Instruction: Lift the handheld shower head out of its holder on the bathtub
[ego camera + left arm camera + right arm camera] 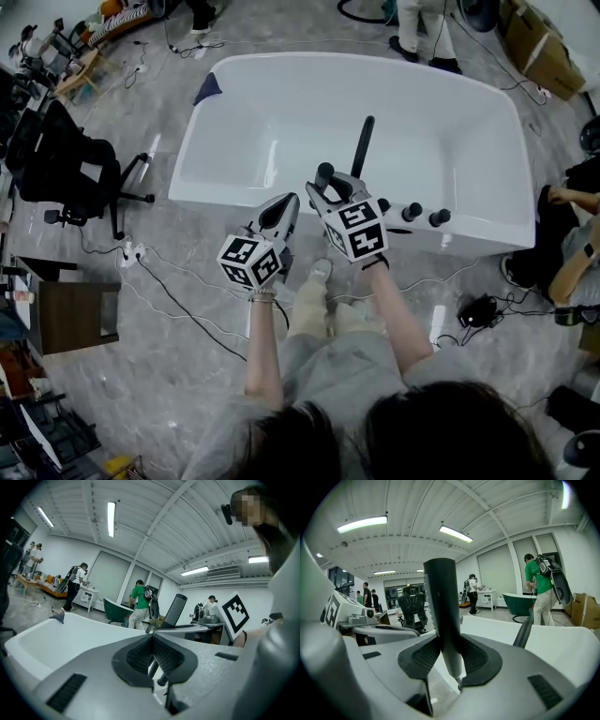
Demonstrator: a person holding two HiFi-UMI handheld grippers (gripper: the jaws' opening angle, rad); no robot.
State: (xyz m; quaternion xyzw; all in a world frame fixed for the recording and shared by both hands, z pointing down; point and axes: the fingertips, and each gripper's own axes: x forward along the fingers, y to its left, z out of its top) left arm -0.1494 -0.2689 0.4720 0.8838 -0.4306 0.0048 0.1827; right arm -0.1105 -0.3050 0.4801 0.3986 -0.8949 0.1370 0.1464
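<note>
The handheld shower head [443, 606] is a black wand with a silver lower stem, standing upright between my right gripper's [450, 653] pads, which are shut on it. From the head view its black top [324, 173] pokes out of the right gripper [325, 185] above the near rim of the white bathtub [469, 187]. In the left gripper view the wand [174, 611] leans beyond the jaws. My left gripper [286, 208] hovers just to the left, over the same rim, its pads [140, 651] meeting with nothing held.
A tall black faucet spout [364, 141] rises from the rim right of the right gripper, with two black knobs [426, 216] further right. An office chair [66, 169] stands left of the tub; cables cross the floor. People [136, 604] stand beyond the tub.
</note>
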